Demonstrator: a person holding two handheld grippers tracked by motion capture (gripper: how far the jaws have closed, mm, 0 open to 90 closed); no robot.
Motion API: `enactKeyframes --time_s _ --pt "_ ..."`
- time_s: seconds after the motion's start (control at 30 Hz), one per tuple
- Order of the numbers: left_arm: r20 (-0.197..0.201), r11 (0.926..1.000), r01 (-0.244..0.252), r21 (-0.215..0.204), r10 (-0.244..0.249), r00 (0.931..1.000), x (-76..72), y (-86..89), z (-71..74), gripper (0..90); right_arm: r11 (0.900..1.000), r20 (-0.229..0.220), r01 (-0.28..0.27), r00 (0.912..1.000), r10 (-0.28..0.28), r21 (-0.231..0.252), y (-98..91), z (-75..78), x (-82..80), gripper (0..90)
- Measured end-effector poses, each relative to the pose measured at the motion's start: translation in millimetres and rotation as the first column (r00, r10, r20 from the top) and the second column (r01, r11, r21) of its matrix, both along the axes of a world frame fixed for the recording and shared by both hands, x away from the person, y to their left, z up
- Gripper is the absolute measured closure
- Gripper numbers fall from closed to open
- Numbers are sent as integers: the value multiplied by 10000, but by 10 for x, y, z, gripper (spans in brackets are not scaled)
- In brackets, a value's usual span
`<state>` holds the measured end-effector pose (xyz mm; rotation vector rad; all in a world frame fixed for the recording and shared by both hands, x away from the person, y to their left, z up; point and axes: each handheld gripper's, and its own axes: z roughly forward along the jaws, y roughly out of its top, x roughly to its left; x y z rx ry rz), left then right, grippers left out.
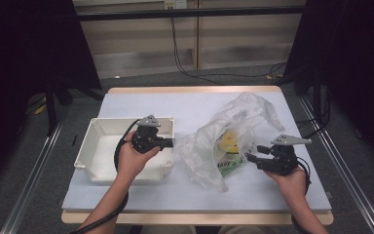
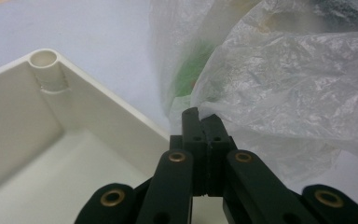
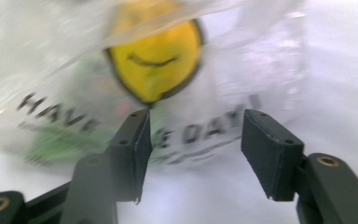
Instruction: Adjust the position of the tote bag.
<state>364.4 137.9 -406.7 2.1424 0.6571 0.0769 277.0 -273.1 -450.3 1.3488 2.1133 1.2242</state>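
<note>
Bag [image 1: 233,139] edge pinched in clenched left gripper [image 2: 203,122]; smiley print before released right gripper [image 3: 193,140].

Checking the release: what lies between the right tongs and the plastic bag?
In the high view a short stretch of bare tabletop separates the open right tongs from the plastic bag; the right gripper view shows nothing between the jaws.

Even overhead light, dark margins, right gripper view motion-blurred
</note>
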Motion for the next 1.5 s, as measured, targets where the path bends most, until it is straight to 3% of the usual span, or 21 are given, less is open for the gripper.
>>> enactKeyframes --time_s 0.17,0.2,0.27,0.33,0.4,0.43,0.47,0.5,0.57,0.67,0.87,0.97,1.03,1.27,1.33,1.4,1.43,1.47,1.5 --pt "42 9999 -50 -117 50 10000 -11 12 5 900 9983 180 467 9988 -461 -337 -82 0 222 360" --pt "20 10000 -34 39 34 10000 -8 27 10 900 9982 57 499 9987 -498 -346 -84 -14 282 352" --pt "-41 9998 -181 -35 181 9998 3 52 -17 900 9997 -213 196 9996 -199 -128 -43 -81 441 346" --pt "-92 9998 -162 -115 160 9998 10 65 -25 900 9997 -302 126 9995 -132 -198 -24 -99 474 354" --pt "-108 9998 -188 -3 188 9998 7 77 -13 900 9997 -601 -231 9979 226 -64 12 -156 552 561" --pt "-40 9998 -191 -39 191 9998 7 76 -8 900 9997 -601 -231 9979 226 -64 12 -156 552 561" --pt "-18 9998 -212 -17 212 9998 8 78 0 900 9991 -481 -408 9980 400 -144 20 -157 537 716" --pt "40 9997 -238 -63 238 9997 12 76 2 900 9991 -481 -408 9980 400 -144 20 -157 537 716" --pt "30 9997 -239 8 239 9997 36 72 9 900 9985 -421 -541 9977 536 -124 8 -153 506 817" --pt "34 9995 -287 88 287 9996 74 47 15 900 9984 -299 -560 9980 558 -66 -26 -126 425 864" --pt "16 9994 -348 4 348 9994 193 -2 13 900 9979 -206 -645 9977 648 114 -89 -80 193 874" --pt "-55 9989 -476 40 477 9988 261 -19 18 900 9974 -225 -701 9973 704 176 -111 -76 92 857" --pt "-51 9988 -485 31 485 9988 306 -35 23 900 9972 -306 -741 9968 738 -114 -104 -102 7 825" --pt "-287 9971 -753 -123 749 9968 489 -76 1 900 9951 -606 -985 9933 980 -50 -75 -147 -103 773" --pt "-330 9969 -777 -121 772 9965 520 -90 7 900 9982 -412 -581 9975 574 -151 -70 -109 -138 602" --pt "-334 9976 -686 -61 683 9971 534 -95 17 900 9990 -364 -428 9984 422 -161 -74 -91 -142 570" --pt "-344 9977 -670 -87 666 9972 535 -103 17 900 9995 -216 -283 9994 280 -157 -87 -66 -143 526" --pt "-326 9977 -675 -76 672 9972 534 -104 21 900 9997 147 181 9997 -178 -181 -110 -9 -133 411" --pt "-340 9977 -665 -92 662 9972 534 -104 22 900 9997 147 181 9997 -178 -181 -110 -9 -133 411"
